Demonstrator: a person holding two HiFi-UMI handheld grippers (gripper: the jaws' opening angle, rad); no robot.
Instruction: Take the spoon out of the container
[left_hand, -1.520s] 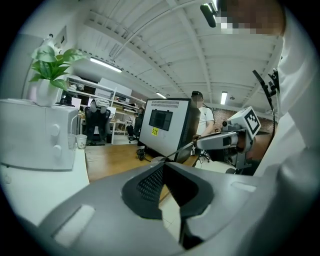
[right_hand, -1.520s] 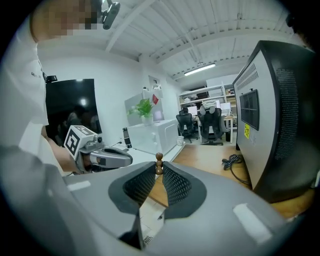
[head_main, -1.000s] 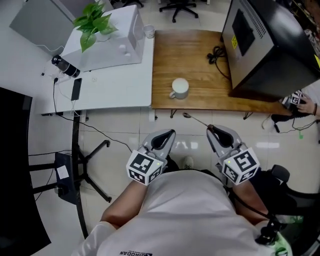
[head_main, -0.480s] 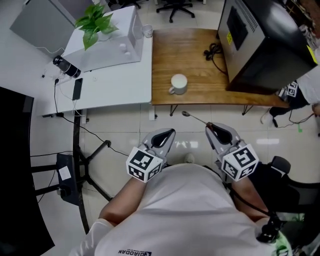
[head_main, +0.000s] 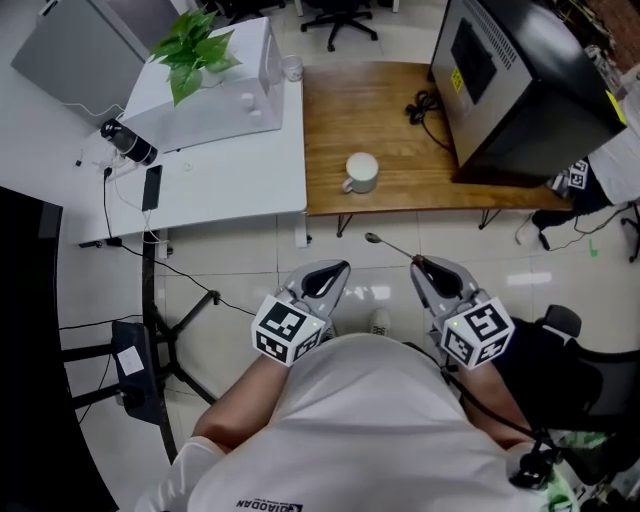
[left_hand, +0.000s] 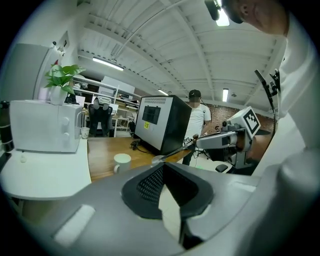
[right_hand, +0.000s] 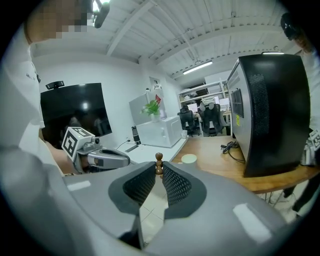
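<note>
In the head view my right gripper (head_main: 419, 263) is shut on the brown handle end of a metal spoon (head_main: 391, 246), whose bowl points up-left over the tiled floor, short of the wooden table (head_main: 330, 130). In the right gripper view the handle's knob (right_hand: 159, 163) sticks up between the closed jaws. A white mug (head_main: 360, 172) stands on the table, apart from the spoon. My left gripper (head_main: 341, 267) hangs beside the right one, shut and holding nothing. The left gripper view shows the spoon (left_hand: 170, 153) reaching out from the right gripper (left_hand: 220, 141), with the mug (left_hand: 121, 161) beyond.
A large black appliance (head_main: 520, 80) and a black cable (head_main: 428, 105) occupy the table's right part. A white desk (head_main: 215, 160) with a microwave and plant adjoins on the left. A black chair base (head_main: 170, 330) stands left; another person (head_main: 610, 160) is at the right edge.
Both grippers and the spoon keep their places near my body. The view has drifted a little, and the other person's hand at the right edge has slipped out of sight.
</note>
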